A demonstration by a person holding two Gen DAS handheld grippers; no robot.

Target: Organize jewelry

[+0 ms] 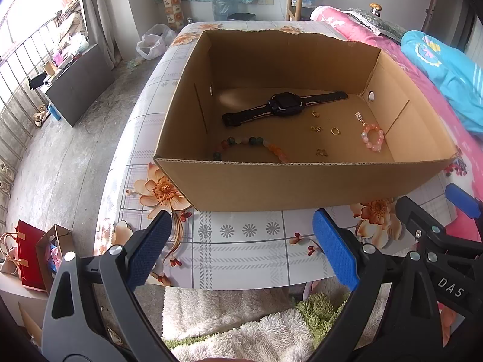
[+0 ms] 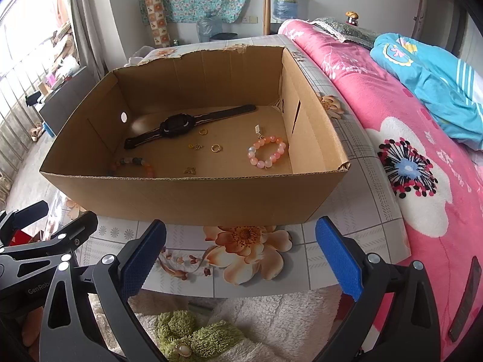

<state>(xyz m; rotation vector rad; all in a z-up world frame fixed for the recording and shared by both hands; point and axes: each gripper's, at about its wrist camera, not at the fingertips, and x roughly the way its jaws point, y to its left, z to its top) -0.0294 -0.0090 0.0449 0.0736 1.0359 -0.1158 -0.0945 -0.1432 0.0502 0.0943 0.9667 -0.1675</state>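
The left claw [image 1: 241, 247] is spread wide and holds nothing, hovering over the near edge of the floral worktop [image 1: 241, 241]; the right claw [image 2: 241, 253] is likewise spread and empty, just beside it on the right. Directly ahead of both claws stands an open cardboard box [image 1: 302, 187] on the worktop. Inside it, beyond the near wall, lie a multicoloured bead bracelet [image 1: 250, 144] toward the left, a pink bead bracelet [image 2: 267, 152] with a small charm toward the right, and small gold pieces, a ring [image 1: 335, 131] among them, between. Farther back lies a black smartwatch [image 1: 280, 107], strap stretched out. Right of the claws lies a pink bed blanket [image 2: 407, 157].
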